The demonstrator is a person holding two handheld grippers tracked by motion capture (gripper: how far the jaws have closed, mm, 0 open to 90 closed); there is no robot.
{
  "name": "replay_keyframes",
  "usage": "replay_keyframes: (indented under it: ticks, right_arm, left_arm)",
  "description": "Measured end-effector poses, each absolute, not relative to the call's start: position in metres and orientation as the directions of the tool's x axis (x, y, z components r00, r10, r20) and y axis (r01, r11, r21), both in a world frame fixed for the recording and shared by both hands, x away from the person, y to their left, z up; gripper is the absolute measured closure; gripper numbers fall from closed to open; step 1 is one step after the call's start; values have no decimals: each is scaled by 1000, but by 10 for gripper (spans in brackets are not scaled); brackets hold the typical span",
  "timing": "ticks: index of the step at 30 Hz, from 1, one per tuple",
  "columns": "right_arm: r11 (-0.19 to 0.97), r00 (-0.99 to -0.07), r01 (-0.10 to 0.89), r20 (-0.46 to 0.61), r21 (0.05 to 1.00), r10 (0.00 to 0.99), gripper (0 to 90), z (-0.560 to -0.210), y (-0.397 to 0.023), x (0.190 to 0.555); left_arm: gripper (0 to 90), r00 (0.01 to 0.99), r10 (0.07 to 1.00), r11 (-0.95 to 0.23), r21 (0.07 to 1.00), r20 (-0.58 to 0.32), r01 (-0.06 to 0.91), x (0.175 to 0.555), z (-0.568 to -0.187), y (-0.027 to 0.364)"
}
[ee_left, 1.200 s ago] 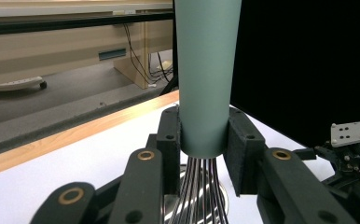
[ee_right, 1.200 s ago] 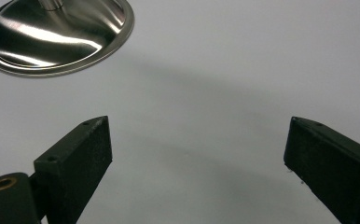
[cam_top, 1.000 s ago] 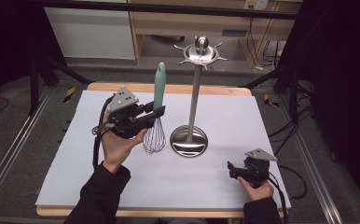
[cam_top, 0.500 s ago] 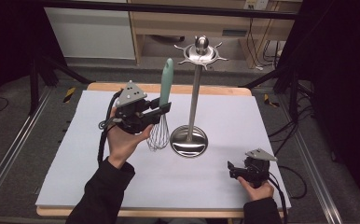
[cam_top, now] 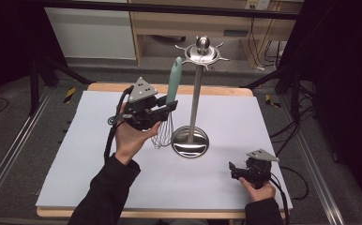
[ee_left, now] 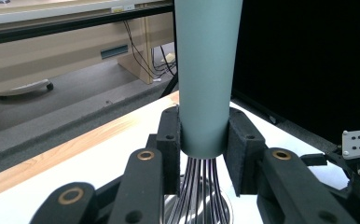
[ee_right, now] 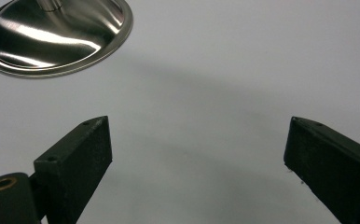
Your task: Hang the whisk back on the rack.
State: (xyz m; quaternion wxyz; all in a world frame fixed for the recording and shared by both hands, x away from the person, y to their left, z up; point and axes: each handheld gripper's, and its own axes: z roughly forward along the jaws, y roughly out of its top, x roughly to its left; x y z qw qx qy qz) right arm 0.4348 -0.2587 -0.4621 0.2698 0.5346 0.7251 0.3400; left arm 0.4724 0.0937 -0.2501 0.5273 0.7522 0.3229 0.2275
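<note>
In the high view, the left gripper (cam_top: 166, 108) is holding a whisk (cam_top: 169, 104) above the white table cover (cam_top: 99, 154), its teal handle pointing up and its wire loops hanging down just left of the steel utensil stand (cam_top: 196, 98), whose round base is sitting on the cover. The right gripper (cam_top: 235, 169) is resting low near the cover's front right corner, well apart from the stand. In the left gripper view, the left gripper's jaws are pressing on both sides of the whisk's handle (ee_left: 205, 79) at its lower end, with the wires fanning out below. In the right gripper view, the right gripper (ee_right: 197, 161) is showing its jaws spread wide with nothing between them, and the stand's base (ee_right: 57, 32) is lying ahead.
</note>
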Motion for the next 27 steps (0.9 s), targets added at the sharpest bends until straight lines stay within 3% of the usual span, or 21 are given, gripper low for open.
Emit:
replay_keyframes:
  ticks: [27]
  right_arm:
    - [192, -286, 596, -18, 779, 958, 80, -462, -258, 435]
  left_arm:
    - [686, 681, 733, -266, 924, 10, 273, 486, -251, 85]
